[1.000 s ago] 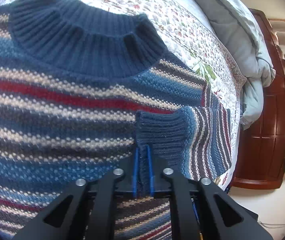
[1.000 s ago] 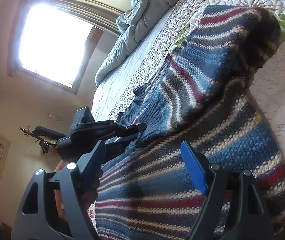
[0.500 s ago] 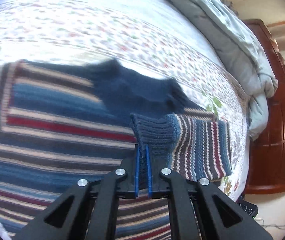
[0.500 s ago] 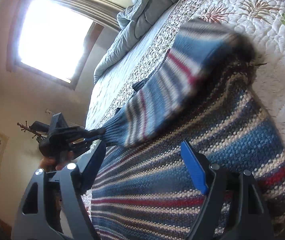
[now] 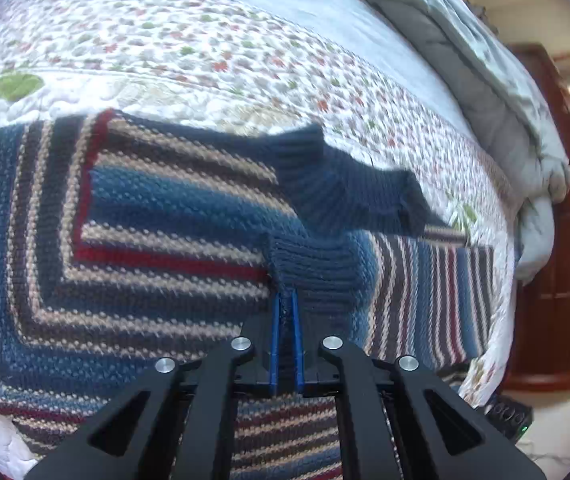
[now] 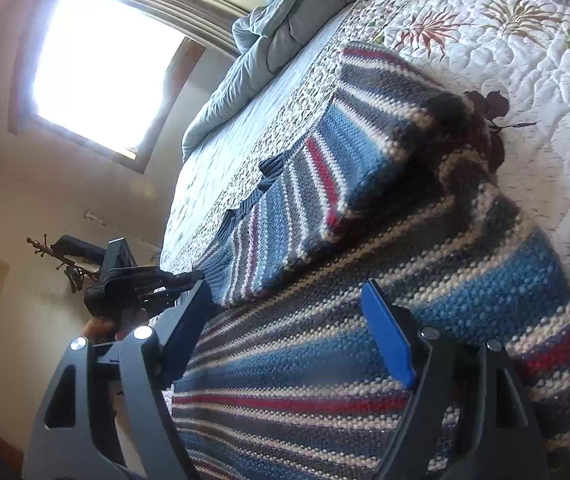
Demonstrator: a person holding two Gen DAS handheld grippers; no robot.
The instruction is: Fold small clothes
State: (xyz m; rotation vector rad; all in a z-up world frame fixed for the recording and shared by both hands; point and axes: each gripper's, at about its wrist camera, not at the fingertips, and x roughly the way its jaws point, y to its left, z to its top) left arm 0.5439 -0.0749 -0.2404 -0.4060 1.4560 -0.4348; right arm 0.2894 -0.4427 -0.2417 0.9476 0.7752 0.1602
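Striped sweater [image 5: 157,240] lies on the quilted bed [image 5: 205,48]; left claw [image 5: 284,320] clamps its sleeve cuff [image 5: 317,268], mid sleeve-fold, right claw [image 6: 285,332] gaping above. Next: lay cuff flat, release.

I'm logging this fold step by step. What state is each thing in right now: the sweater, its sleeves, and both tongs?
Striped sweater: spread flat on the quilt.
Sleeve cuff: pinched and lifted over the body.
Other sleeve: folded in across the body.
Left tongs: shut on the sleeve cuff.
Right tongs: open above the sweater, holding nothing.
Duvet: bunched at the bed's edge.
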